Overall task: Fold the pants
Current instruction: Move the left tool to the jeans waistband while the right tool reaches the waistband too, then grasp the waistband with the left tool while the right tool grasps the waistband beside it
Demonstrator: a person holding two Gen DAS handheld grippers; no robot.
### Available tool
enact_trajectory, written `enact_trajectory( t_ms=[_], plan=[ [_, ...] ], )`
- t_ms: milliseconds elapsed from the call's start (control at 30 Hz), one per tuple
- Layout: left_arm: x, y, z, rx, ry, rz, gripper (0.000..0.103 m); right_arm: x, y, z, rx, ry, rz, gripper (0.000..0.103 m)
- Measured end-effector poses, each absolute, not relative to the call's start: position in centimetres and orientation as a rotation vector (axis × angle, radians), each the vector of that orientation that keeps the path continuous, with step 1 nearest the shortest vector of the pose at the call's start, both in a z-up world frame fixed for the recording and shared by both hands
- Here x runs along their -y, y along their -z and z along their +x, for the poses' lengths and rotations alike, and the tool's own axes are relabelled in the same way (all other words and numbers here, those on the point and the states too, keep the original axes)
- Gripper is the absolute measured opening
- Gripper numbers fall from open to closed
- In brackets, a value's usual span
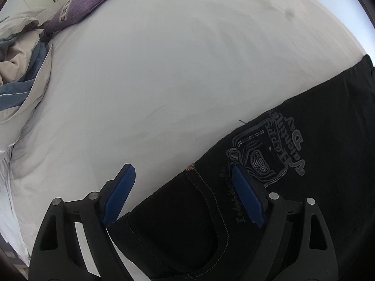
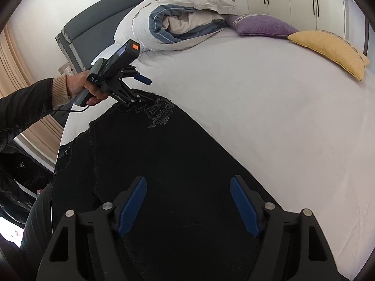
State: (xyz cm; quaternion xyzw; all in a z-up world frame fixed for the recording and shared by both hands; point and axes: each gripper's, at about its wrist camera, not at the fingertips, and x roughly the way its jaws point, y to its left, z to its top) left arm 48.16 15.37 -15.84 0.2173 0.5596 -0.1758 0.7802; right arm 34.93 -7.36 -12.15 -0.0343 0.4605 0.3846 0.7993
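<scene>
Your left gripper [image 1: 182, 194] spread over black denim pants [image 1: 304, 164] with stitched emblem, right gripper [image 2: 188, 207] spread above them, smooth white bed sheet [image 1: 152, 70].

"GenRoboLAI" stands on the left hand-held gripper [image 2: 150, 93]; the pants' [image 2: 164, 164] embroidered lettering is unreadable.

A white-sheeted bed [image 2: 269, 117] carries black pants [image 2: 152, 154], rolled duvet [image 2: 178, 21], two cushions [image 2: 260, 24].

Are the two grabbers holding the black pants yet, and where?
Not yet. The left gripper is open over the edge of the pants by the pocket. The right gripper is open above the dark cloth. Nothing is pinched.
</scene>
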Motion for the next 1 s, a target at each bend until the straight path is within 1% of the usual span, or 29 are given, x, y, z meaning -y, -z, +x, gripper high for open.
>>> enact_trajectory(
  t_ms=[33,200,233,267,300,367,400,433,467,567,667,833,867,933,1000],
  plan=[
    [-15.6,16.2,48.5,-1.222,0.379,0.466,0.080,7.2,12.3,35.0,-0.998,-0.827,-0.079,0.074],
    [-16.9,18.0,50.0,-1.302,0.389,0.412,0.076,6.4,12.7,35.5,-1.019,-0.854,-0.101,0.069],
    [-16.7,18.3,50.4,-1.316,0.394,0.410,0.071,6.2,12.7,35.7,-1.022,-0.857,-0.103,0.068],
    [-16.6,18.5,50.8,-1.328,0.404,0.411,0.062,6.1,12.7,35.7,-1.024,-0.860,-0.105,0.067],
    [-16.3,18.5,51.0,-1.332,0.420,0.417,0.056,5.9,12.7,35.9,-1.026,-0.862,-0.109,0.067],
    [-15.5,18.5,51.1,-1.329,0.451,0.451,0.031,5.5,12.6,36.1,-1.026,-0.865,-0.115,0.066],
    [-15.1,18.5,51.1,-1.326,0.456,0.465,0.027,5.4,12.6,36.2,-1.026,-0.866,-0.117,0.066],
    [-14.8,18.5,51.1,-1.316,0.455,0.487,0.020,5.1,12.5,36.3,-1.025,-0.865,-0.121,0.066],
    [-14.8,18.4,51.3,-1.306,0.454,0.498,0.016,5.0,12.4,36.5,-1.024,-0.865,-0.124,0.065],
    [-14.6,17.9,50.7,-1.243,0.433,0.529,0.010,4.4,12.1,37.0,-1.015,-0.863,-0.131,0.063],
    [-15.1,16.3,50.0,-1.167,0.417,0.509,0.009,3.6,12.0,37.7,-1.009,-0.859,-0.141,0.059],
    [-16.4,14.5,48.1,-1.070,0.399,0.477,0.009,1.2,12.7,39.5,-1.024,-0.847,-0.176,0.044],
    [-16.5,14.1,47.8,-1.050,0.396,0.477,0.009,0.6,12.9,39.9,-1.030,-0.843,-0.183,0.044],
    [-15.8,13.1,43.8,-1.015,0.391,0.478,0.009,-0.4,13.5,40.7,-1.038,-0.831,-0.200,0.043],
    [-15.6,12.0,43.4,-0.985,0.388,0.476,0.009,-1.5,13.9,41.5,-1.050,-0.836,-0.225,0.043]
  ],
)
